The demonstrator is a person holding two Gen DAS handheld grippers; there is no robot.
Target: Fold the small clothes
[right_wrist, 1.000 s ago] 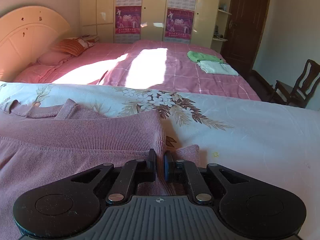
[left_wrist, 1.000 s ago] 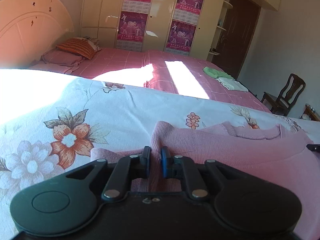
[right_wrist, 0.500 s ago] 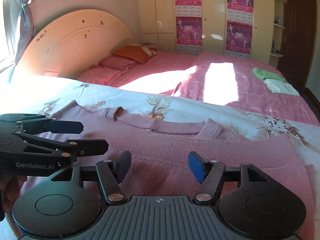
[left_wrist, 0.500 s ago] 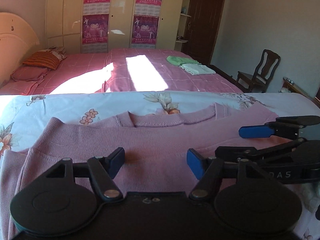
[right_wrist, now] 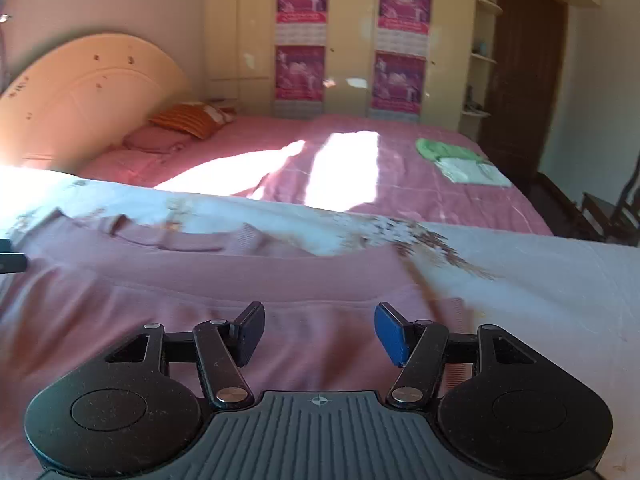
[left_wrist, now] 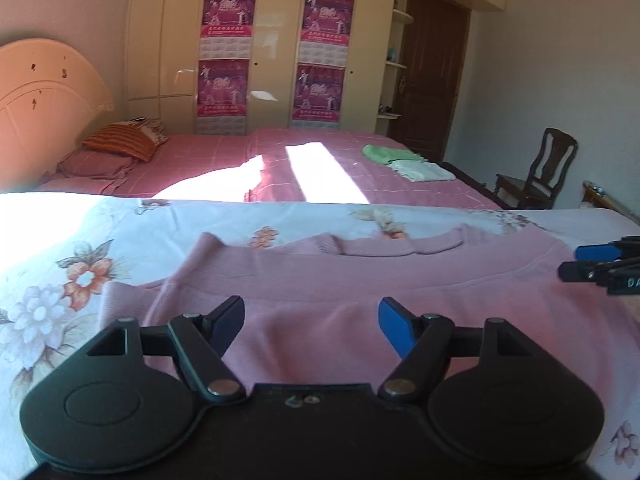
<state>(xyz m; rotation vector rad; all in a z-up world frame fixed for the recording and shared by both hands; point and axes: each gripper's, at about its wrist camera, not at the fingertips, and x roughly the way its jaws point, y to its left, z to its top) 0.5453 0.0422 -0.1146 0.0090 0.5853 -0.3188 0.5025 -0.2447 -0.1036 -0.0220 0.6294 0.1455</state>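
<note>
On floral sheet (left_wrist: 120, 240), pink sweater (left_wrist: 360, 280) lies crosswise, collar away.

Hardly any legible text. In the left wrist view, the right gripper (left_wrist: 600, 264) poked in at the right edge and carried white letters "DA", cut off by the frame. The left gripper (left_wrist: 311, 322) body had a small pale mark near its centre, maybe "60", not certain. The four purple posters (left_wrist: 228, 10) on the wardrobe doors (left_wrist: 276, 56) showed printed lines and calendar-like grids, too small and blurred to read in either view. The right gripper (right_wrist: 320, 330) body in its own view bore only a small round cross emblem, no letters.
</note>
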